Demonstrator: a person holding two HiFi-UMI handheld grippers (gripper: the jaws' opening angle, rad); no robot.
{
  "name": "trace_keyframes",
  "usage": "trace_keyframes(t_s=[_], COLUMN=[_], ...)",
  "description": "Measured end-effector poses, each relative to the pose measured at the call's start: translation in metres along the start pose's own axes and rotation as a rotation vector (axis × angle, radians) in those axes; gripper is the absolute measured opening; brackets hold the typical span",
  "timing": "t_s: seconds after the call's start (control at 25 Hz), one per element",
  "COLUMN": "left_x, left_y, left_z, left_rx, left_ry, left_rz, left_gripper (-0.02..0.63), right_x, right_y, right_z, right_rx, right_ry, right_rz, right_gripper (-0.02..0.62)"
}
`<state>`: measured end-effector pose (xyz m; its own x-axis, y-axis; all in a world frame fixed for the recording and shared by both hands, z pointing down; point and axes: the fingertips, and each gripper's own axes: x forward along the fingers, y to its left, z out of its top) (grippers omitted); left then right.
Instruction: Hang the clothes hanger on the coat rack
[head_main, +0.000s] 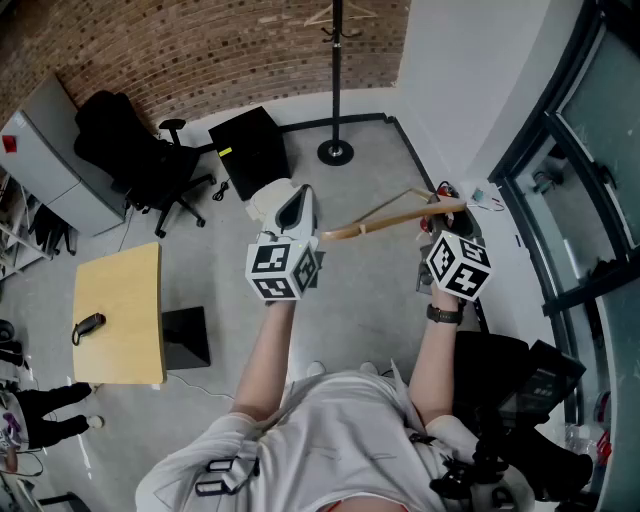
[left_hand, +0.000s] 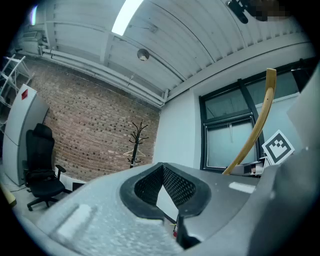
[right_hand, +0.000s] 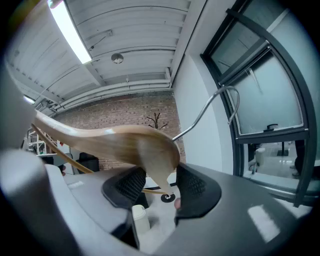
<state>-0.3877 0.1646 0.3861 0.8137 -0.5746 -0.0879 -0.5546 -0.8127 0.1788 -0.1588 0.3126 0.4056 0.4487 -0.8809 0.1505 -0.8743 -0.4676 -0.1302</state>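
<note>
The task stands at the carrying step. The light brown wooden clothes hanger with a bent metal hook (head_main: 385, 220) is off the ground in the middle of the head view, and the right gripper (right_hand: 161, 175) is clamped on its thick middle. In the right gripper view the wood drops between the two black ribbed pads (right_hand: 132, 184) and the wire hook (right_hand: 210, 107) curves away toward the upper right. The left gripper (left_hand: 162, 167) holds nothing. Its jaws come together at their tips, and the hanger's arm passes at the right of the left gripper view, just beside that gripper but not between its jaws. The tall black coat rack with branching pegs on a round base (head_main: 336, 80) stands at the top centre of the head view, in front of the red brick wall (head_main: 180, 50) and well apart from both grippers across bare grey floor (head_main: 370, 300). Another pale hanger (left_hand: 134, 145) already seems to hang from one of its pegs. The next move probably calls for closing that gap and lifting the hanger up to the pegs. The hook's open side would then have to face a free peg before the hanger is lowered onto it, and only after that should the right gripper's jaws part. The hook could snag the hanger already on the rack.
</note>
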Motion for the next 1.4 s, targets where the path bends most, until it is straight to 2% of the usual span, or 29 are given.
trace_keyframes(t_s=[0.16,0.36,0.56,0.72,0.92,1.12,1.4], left_x=[0.002,0.003,0.006,0.016,0.06,0.13,0.215], left_y=[0.001,-0.003,-0.012,-0.036,-0.07,-0.105,-0.144], left_z=[-0.001,-0.008,-0.012,-0.015,-0.042,-0.054,-0.039], left_rx=[-0.002,-0.014,-0.098,-0.13,-0.116,-0.063,-0.011], left_ry=[-0.003,0.017,0.038,0.042,0.079,0.092,0.035], left_rz=[-0.023,-0.083,-0.176,-0.246,-0.271,-0.265,-0.217], left_gripper=[-0.002,-0.001,0.0,0.0,0.0,0.0,0.0], right_x=[-0.001,-0.01,-0.022,-0.039,-0.031,0.009,0.063], right_y=[0.005,0.003,-0.003,-0.035,-0.082,-0.132,-0.211], right_z=[-0.004,-0.008,-0.011,-0.007,-0.012,0.001,0.044], right_rx=[0.007,0.018,0.018,-0.003,0.015,0.011,0.026], right_ry=[-0.002,-0.01,-0.02,-0.019,-0.018,-0.03,-0.102], right_rz=[-0.006,-0.059,-0.111,-0.19,-0.214,-0.203,-0.174], right_gripper=[0.192,0.192,0.192,0.192,0.192,0.192,0.192])
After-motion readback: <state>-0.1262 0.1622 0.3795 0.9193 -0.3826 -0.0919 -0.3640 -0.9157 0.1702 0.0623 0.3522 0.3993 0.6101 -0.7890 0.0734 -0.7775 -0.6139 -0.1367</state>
